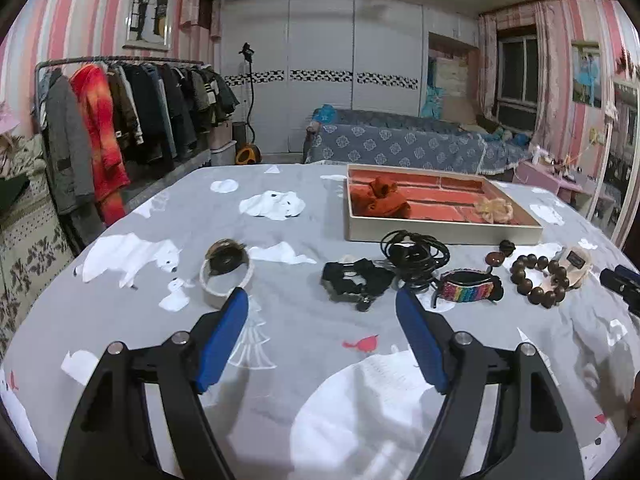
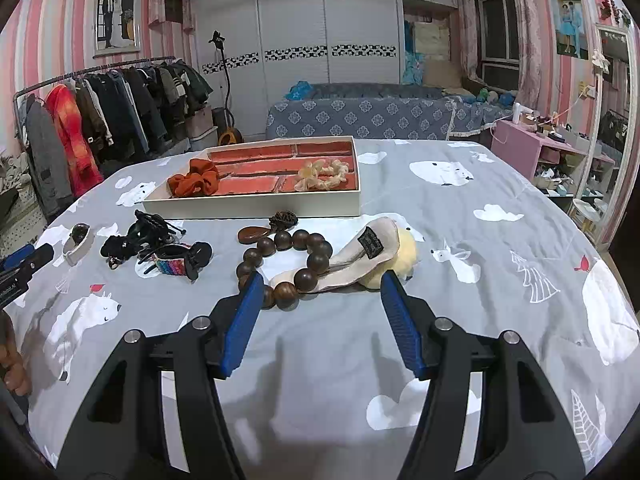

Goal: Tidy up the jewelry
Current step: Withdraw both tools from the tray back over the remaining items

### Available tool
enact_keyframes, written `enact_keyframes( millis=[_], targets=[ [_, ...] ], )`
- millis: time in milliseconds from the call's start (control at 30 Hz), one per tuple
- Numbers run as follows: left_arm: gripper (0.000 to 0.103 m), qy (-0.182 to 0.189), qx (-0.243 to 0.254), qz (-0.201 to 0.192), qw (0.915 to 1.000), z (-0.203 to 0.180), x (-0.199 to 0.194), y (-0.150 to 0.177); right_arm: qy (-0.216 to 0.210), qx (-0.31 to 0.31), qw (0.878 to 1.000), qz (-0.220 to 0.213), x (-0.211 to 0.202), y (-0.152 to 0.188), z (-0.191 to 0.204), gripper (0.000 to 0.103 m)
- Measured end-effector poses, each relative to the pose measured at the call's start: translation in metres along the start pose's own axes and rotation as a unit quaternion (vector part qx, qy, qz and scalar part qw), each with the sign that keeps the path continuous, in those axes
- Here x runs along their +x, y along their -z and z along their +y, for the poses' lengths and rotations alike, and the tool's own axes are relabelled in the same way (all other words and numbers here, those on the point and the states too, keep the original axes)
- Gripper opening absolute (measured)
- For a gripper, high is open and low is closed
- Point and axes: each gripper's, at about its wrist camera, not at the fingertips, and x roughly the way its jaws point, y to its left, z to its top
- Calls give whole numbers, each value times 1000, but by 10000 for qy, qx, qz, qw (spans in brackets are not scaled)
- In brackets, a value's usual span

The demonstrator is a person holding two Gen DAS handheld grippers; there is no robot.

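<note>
Both grippers empty, fingers spread wide, hovering low over the grey bear-print cloth surface [image 2: 460, 208].

Right gripper [image 2: 320, 284] sits nearest the dark brown wooden bead bracelet [image 2: 286, 266]. The bracelet lies dead ahead and a bit left of centre, its near edge just beside the left blue pad; one bead looks to be touching or nearly touching that pad. The ring lies flat, so no real long axis. The cream fabric hair clip w/ black label [image 2: 360, 256] runs diagonally, near-left to far-right, its low end overlapping the bracelet's right side and a pale yellow fluffy piece behind it. That overlap is the catch: closing on the beads may drag the clip too.

Left gripper [image 1: 322, 300] faces the black hair tie bundle [image 1: 356, 280], straight ahead between the fingers but still a little beyond the tips. The coiled black cord [image 1: 416, 252] is just behind it, the rainbow-striped band clip [image 1: 466, 290] just right of the right pad, and the white ring bangle w/ dark piece inside [image 1: 226, 270] just beyond the left pad.

Target is the shallow white tray w/ red brick-pattern lining [image 2: 256, 204], far side of the row, already holding a rust-orange scrunchie [image 2: 196, 182] and a cream-yellow scrunchie [image 2: 322, 174]. Rest still loose on the cloth, so early on.

My read: right hand takes the bracelet, nudging slightly left and forward.
</note>
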Motion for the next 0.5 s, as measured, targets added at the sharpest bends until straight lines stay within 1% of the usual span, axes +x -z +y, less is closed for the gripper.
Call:
enact_keyframes(
  millis=[133,267,367,500],
  targets=[
    [75,145,159,93,9997,-20,9,-7,4,-24,10000,40,8,-5,2,60],
    [75,336,257,64,9991,-39,19,-19,-1,-114,9999,72,16,-11,7,60],
    [75,402,259,32,9989,-45,28,-29,-34,-184,9998,64,23,-20,10,60],
    [75,394,220,73,9990,-43,42,-41,-65,-207,9997,59,30,-28,10,60]
  ],
)
